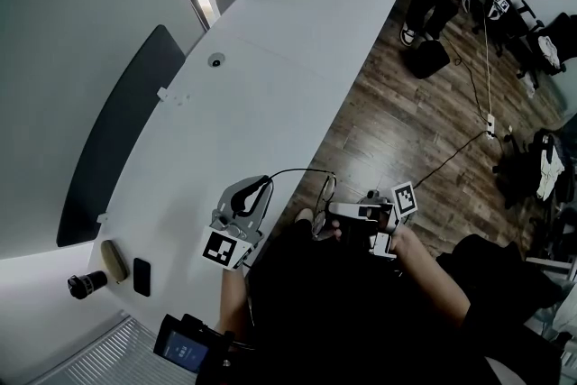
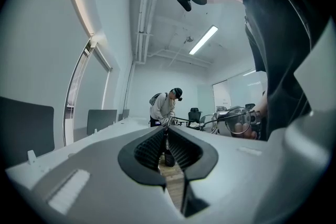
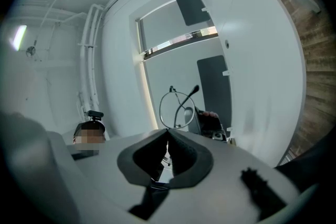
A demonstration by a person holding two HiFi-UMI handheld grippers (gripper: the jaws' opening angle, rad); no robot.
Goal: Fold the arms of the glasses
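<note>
My right claw (image 3: 168, 136) clamps the glasses (image 3: 175, 108) by the frame, steadying them in the air beside the tabletop (image 1: 270, 59). My left claw (image 2: 167, 132), closed and seemingly empty, waits near one arm (image 3: 197, 90), probably to nudge it folded.

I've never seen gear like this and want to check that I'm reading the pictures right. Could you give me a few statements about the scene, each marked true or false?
1. The right tongs grip the glasses and hold them in the air. True.
2. The left tongs stand wide open. False: they are closed.
3. One arm of the glasses sticks out unfolded, toward the left tongs. True.
4. The glasses lie flat on the white table. False: they are held up off it, near its edge.
5. The floor is grey carpet. False: it is dark wooden boards.
</note>
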